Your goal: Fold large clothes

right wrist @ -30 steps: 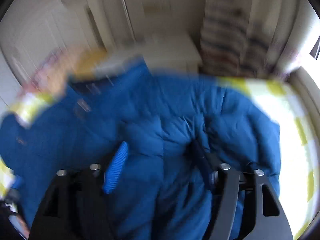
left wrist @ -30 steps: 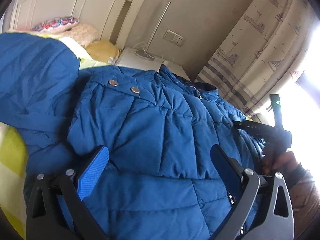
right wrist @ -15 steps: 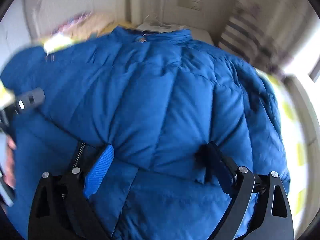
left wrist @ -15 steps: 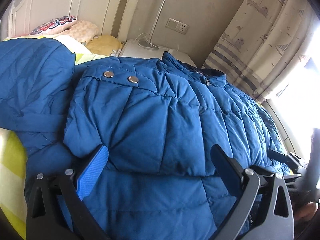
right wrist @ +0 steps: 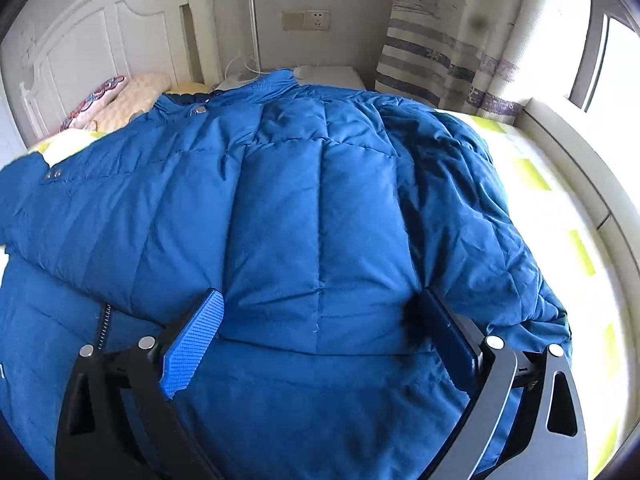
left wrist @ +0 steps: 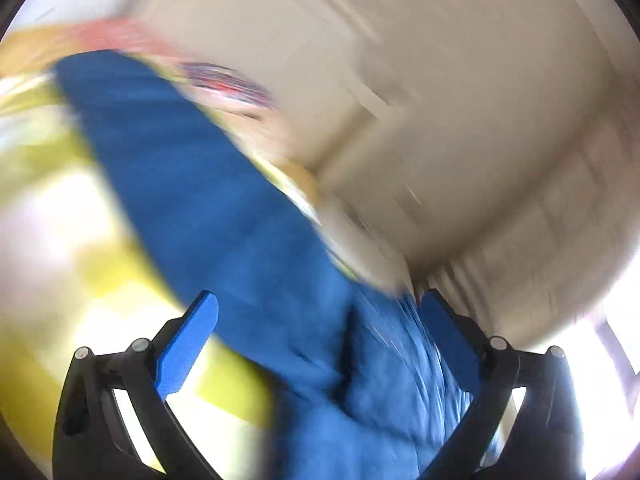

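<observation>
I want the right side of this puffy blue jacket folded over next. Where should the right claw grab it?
Judging by the pose, take the right sleeve near its cuff, coming from the window side. It lies draped along the blue down jacket's outer edge on the bed, free to lift. The right claw is open.

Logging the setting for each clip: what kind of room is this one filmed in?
A bedroom, most likely. The blue jacket lies spread on a bed with a yellow-checked sheet, a white headboard and pillows stand behind it, and a patterned curtain hangs beside a bright window.
</observation>
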The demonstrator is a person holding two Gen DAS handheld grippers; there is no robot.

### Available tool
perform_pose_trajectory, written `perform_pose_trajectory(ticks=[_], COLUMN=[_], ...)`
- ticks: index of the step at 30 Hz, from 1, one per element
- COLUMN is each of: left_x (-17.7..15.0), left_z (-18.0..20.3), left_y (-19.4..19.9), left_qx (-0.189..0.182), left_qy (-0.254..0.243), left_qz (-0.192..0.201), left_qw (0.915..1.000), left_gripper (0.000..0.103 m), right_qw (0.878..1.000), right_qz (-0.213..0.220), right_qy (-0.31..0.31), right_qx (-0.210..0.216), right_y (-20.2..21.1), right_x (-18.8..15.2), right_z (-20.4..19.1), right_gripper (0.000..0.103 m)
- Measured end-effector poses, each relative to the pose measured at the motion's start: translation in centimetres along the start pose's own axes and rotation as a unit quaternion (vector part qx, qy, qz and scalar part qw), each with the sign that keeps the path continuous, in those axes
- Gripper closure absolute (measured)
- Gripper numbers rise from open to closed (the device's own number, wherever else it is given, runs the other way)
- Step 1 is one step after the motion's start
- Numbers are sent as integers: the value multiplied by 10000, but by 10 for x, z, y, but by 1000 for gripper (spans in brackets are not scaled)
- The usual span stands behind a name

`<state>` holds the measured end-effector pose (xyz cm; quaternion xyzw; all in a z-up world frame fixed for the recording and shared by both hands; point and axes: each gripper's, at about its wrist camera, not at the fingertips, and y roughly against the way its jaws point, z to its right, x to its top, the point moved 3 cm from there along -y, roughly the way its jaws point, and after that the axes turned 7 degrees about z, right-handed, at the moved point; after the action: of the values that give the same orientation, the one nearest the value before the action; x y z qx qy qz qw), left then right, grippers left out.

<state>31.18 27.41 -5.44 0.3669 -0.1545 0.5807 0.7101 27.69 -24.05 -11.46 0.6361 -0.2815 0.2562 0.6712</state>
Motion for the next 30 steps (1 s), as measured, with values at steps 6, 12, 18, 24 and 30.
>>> perform_pose_trajectory(ticks=[6, 12, 18, 24, 30], left_x=[92, 136, 137, 103, -30], left_z=[-123, -156, -142, 17, 175], left_y=[-3, -34, -44, -10, -16], left_qx=[151, 145, 476, -375, -1524], left_qy=[1514, 1949, 1193, -1124, -2865], left_qz=[315, 371, 495, 738, -478], left_qw=[9879, 9800, 9905, 9902, 9447], left_gripper=[3, 16, 97, 98, 91], right_qw=[10000, 10000, 9999, 9999, 9940], right_qz=[17, 15, 21, 58, 519], right_qy=[-32, -61, -78, -86, -891], right_qx=[33, 65, 136, 126, 368], right_y=[-1, -2, -2, -2, 14], right_x=[-2, -1, -1, 0, 1], right_z=[1, 1, 5, 4, 27], right_gripper=[8, 7, 7, 7, 9])
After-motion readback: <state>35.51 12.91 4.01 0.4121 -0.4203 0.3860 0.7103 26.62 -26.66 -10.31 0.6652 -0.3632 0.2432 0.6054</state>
